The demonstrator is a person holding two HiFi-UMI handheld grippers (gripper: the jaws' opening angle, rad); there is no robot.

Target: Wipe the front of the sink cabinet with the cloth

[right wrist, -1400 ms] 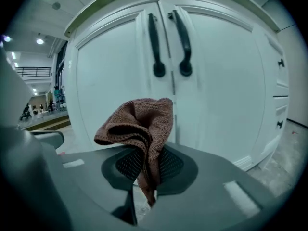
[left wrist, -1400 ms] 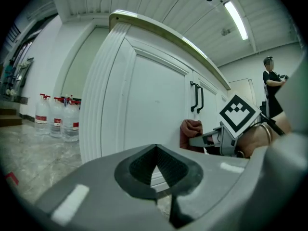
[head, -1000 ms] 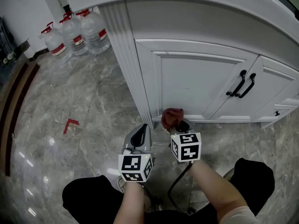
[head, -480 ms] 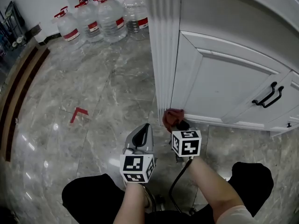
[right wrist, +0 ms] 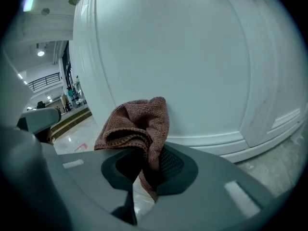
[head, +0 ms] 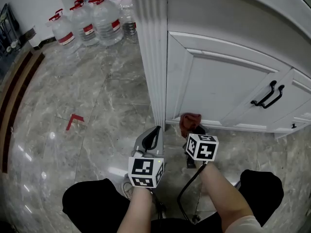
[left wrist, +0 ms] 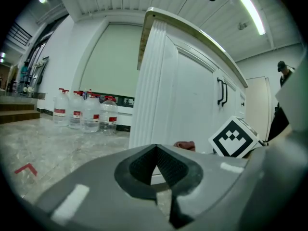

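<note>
Grey marble floor [head: 97, 96] runs up to the white sink cabinet [head: 218, 81], and water bottles [head: 92, 23] stand well off to the left by the wall. My right gripper [right wrist: 144, 170] has its jaws pinched on the brown cloth [right wrist: 139, 124], which is bunched low against the cabinet's left door, just beside the fluted corner post [head: 153, 57]. My left gripper [left wrist: 156, 170] hangs beside it over the floor, jaws pressed together on nothing.

Knitted rough cloth [right wrist: 137, 124]; smooth painted cabinet [head: 218, 81]; glossy marble floor [head: 92, 96]
</note>
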